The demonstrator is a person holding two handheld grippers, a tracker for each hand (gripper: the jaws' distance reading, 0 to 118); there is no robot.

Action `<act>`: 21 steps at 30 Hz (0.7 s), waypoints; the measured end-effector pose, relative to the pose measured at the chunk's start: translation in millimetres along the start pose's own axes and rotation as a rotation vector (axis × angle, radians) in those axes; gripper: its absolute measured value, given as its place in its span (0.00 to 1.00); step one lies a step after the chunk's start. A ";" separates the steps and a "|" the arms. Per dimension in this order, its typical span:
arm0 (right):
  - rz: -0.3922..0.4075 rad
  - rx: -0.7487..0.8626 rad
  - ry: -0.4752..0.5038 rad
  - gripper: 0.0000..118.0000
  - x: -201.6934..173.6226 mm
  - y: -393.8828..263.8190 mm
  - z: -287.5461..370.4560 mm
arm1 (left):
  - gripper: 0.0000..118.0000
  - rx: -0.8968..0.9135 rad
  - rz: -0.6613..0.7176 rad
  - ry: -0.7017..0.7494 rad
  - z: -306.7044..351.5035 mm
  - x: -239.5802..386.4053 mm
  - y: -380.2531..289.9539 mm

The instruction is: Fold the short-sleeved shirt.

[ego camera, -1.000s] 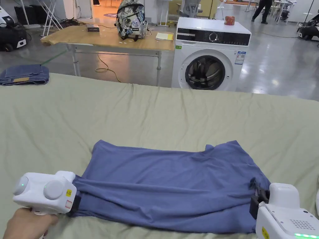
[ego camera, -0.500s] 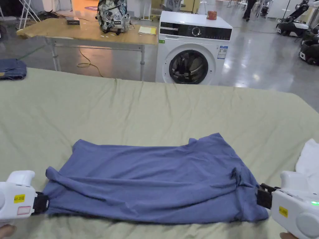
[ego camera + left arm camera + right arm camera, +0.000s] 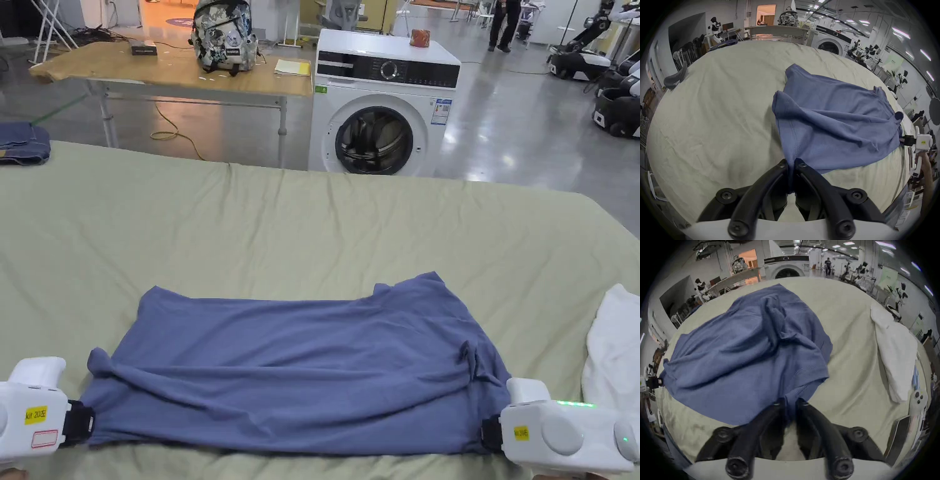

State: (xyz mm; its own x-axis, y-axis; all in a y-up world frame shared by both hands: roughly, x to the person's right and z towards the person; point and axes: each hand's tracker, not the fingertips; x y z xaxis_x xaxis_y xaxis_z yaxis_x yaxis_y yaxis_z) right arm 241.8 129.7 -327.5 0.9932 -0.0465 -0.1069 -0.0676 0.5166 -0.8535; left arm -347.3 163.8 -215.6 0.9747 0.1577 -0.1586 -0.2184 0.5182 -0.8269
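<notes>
A wide surface covered in a pale green sheet (image 3: 312, 237) carried everything close at hand; the sheet was creased, with small wrinkles running in from its far edge. 3 pieces of cloth lay directly on it. A blue shirt (image 3: 300, 369) lay spread across the near middle, bunched into folds along its near edge. A white cloth (image 3: 615, 356) lay at the right edge, well apart from the shirt. A folded blue garment (image 3: 24, 142) sat at the far left corner.
</notes>
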 end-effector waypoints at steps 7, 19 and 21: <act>0.022 0.065 -0.063 0.02 0.3 3.7 30.4 | 0.01 0.024 0.002 -0.009 13.8 0.7 6.6; 0.095 0.141 -0.082 0.02 -12.3 -3.4 126.9 | 0.01 0.114 -0.021 -0.032 74.3 2.3 9.2; 0.097 0.124 -0.079 0.02 -13.6 -22.3 131.3 | 0.01 0.109 -0.032 -0.023 77.5 1.3 -8.2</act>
State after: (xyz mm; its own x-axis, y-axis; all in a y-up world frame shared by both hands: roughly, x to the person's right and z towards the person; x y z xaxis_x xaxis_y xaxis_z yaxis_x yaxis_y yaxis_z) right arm 242.2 231.1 -240.1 0.9873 0.0736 -0.1406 -0.1559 0.6168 -0.7715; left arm -347.9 224.9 -167.3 0.9802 0.1583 -0.1192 -0.1921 0.6113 -0.7678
